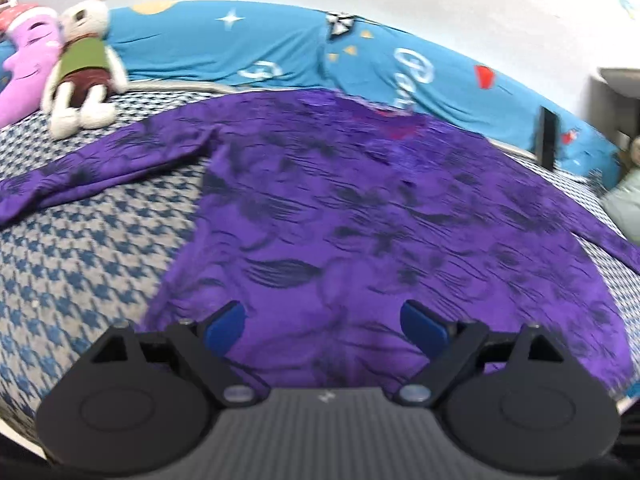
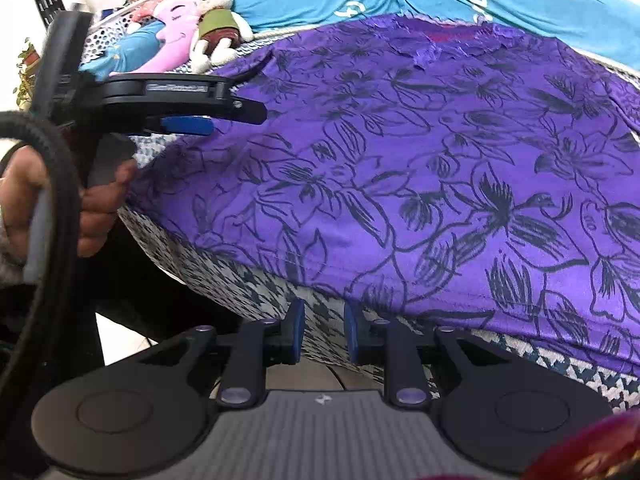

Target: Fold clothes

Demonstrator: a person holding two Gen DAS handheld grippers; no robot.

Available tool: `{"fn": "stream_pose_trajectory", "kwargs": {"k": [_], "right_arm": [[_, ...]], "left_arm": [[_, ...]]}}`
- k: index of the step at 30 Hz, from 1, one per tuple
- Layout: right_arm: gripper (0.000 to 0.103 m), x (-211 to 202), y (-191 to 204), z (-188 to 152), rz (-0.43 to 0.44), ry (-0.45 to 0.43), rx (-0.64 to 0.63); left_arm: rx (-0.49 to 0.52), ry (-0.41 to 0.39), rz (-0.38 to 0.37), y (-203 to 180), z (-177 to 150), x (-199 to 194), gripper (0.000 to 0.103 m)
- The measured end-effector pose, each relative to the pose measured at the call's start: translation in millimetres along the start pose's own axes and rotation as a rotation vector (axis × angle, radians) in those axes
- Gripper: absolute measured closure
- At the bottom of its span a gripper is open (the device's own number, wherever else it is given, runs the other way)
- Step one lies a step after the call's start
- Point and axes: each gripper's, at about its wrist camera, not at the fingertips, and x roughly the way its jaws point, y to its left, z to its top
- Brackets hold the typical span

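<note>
A purple long-sleeved shirt (image 1: 360,208) with a black flower print lies spread flat on the houndstooth bed cover (image 1: 80,264). One sleeve (image 1: 100,160) stretches out to the left. My left gripper (image 1: 324,326) hovers over the shirt's lower left part, jaws wide open and holding nothing. From the right wrist view it appears side-on, the left gripper (image 2: 196,124) held by a hand (image 2: 96,204) above the shirt's (image 2: 420,160) left edge. My right gripper (image 2: 324,332) sits low at the bed's front edge, just below the hem, open with a narrow gap and nothing between its fingers.
Two plush toys, a white rabbit (image 1: 84,64) and a pink one (image 1: 28,60), lie at the far left. Blue printed bedding (image 1: 280,48) runs along the wall behind the shirt. A black upright object (image 1: 548,136) stands at the far right. The bed's front edge (image 2: 248,292) drops to the floor.
</note>
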Motion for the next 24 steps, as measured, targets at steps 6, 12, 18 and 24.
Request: {"fn": "stream_pose_trajectory", "kwargs": {"k": [6,12,18,24], "right_arm": [[0.081,8.1,-6.7,2.2,-0.045,-0.002,0.05],[0.081,-6.0,-7.2,4.5,-0.045,-0.09,0.058],[0.081,-15.4,-15.9,10.2,-0.066,-0.166,0.106],[0.081,-13.1,-20.2,17.5,-0.091,-0.209,0.116]], "left_arm": [[0.038,0.035,-0.071,-16.3,-16.7,-9.1,0.014],[0.067,0.068,-0.125,-21.6,-29.7,-19.9,0.013],[0.131,0.096,-0.183,-31.9,-41.1,-27.3,0.013],[0.181,0.119,-0.212,-39.4,-47.7,-27.9,0.013]]}}
